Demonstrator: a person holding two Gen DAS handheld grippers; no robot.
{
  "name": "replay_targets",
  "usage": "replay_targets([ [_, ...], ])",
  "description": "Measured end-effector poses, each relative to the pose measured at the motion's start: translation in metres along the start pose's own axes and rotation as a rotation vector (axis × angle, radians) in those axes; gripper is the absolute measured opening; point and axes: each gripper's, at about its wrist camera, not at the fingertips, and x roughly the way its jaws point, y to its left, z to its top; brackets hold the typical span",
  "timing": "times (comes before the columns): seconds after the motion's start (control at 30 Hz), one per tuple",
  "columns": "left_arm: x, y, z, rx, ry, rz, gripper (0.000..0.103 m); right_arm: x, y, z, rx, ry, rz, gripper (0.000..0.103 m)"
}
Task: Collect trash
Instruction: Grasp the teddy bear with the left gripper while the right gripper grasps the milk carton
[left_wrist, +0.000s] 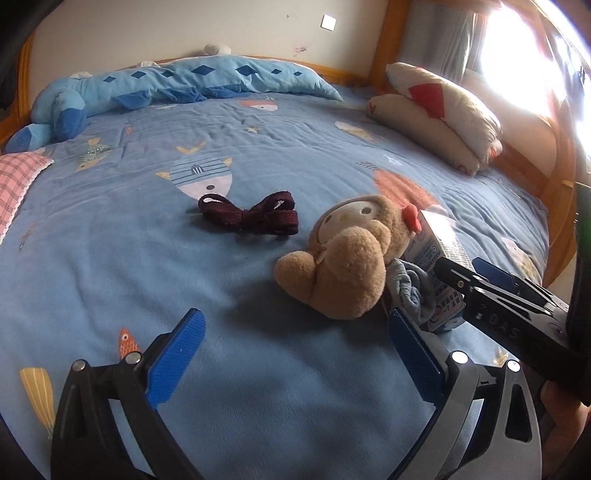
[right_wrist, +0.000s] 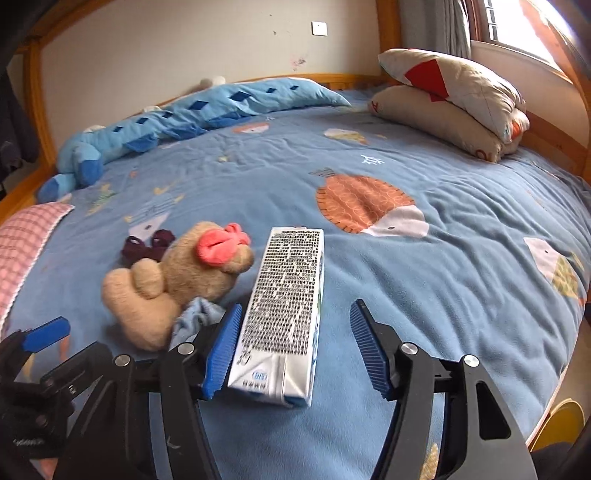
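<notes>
1. Left wrist view: left gripper (left_wrist: 295, 354) spread wide with nothing between its blue pads, low over the blue fish-print blanket (left_wrist: 110, 258). A tan plush toy (left_wrist: 343, 258) lies just ahead, with a dark red bow (left_wrist: 251, 214) beyond it. The milk carton (left_wrist: 439, 273) lies to the right of the toy, beside a crumpled blue cloth (left_wrist: 410, 288); part of the right gripper covers it.
2. Right wrist view: right gripper (right_wrist: 295, 347) straddles the carton (right_wrist: 284, 306), which lies flat on the blanket (right_wrist: 443, 295). Left pad touches the carton's side; right pad stands clear, so no pinch. Plush toy (right_wrist: 177, 280) sits left of the carton, the cloth (right_wrist: 195, 317) between them. Pillows (right_wrist: 454, 99) are stacked at the far right corner.
</notes>
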Motion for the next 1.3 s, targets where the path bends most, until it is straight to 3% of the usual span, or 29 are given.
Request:
replay_targets([
  [0.13, 0.010, 0.001, 0.003, 0.003, 0.012, -0.009, 0.099, 0.019, 0.004, 0.001, -0.016, 0.036, -0.040, 0.059],
  [0.2, 0.015, 0.000, 0.005, 0.004, 0.016, -0.023, 0.099, 0.027, 0.004, 0.001, -0.022, 0.047, -0.043, 0.047],
  [0.23, 0.017, -0.001, 0.006, 0.005, 0.018, -0.030, 0.099, 0.032, 0.004, 0.000, -0.034, 0.063, -0.046, 0.036],
  [0.27, 0.019, -0.002, 0.007, 0.007, 0.022, -0.039, 0.099, 0.035, 0.003, -0.001, -0.037, 0.076, -0.025, 0.035],
  [0.43, 0.029, -0.007, 0.012, 0.024, 0.026, -0.077, 0.099, 0.026, -0.012, -0.002, -0.008, 0.054, 0.036, 0.035],
  [0.63, 0.049, -0.009, 0.024, -0.041, 0.038, -0.132, 0.099, 0.019, -0.029, 0.000, 0.037, 0.055, 0.062, 0.035],
  [0.8, 0.070, -0.016, 0.038, -0.010, 0.053, -0.128, 0.099, 0.013, -0.036, 0.005, 0.052, 0.045, 0.073, 0.035],
  [1.03, 0.097, -0.027, 0.050, -0.005, 0.094, -0.192, 0.100, 0.014, -0.037, 0.012, 0.055, 0.040, 0.096, 0.035],
  [1.07, 0.099, -0.028, 0.049, -0.017, 0.096, -0.199, 0.098, 0.015, -0.037, 0.012, 0.052, 0.041, 0.097, 0.035],
  [1.17, 0.103, -0.031, 0.045, -0.047, 0.100, -0.262, 0.076, 0.015, -0.036, 0.012, 0.046, 0.041, 0.106, 0.035],
  [1.3, 0.098, -0.038, 0.041, -0.042, 0.083, -0.240, 0.070, 0.015, -0.037, 0.011, 0.043, 0.042, 0.103, 0.035],
])
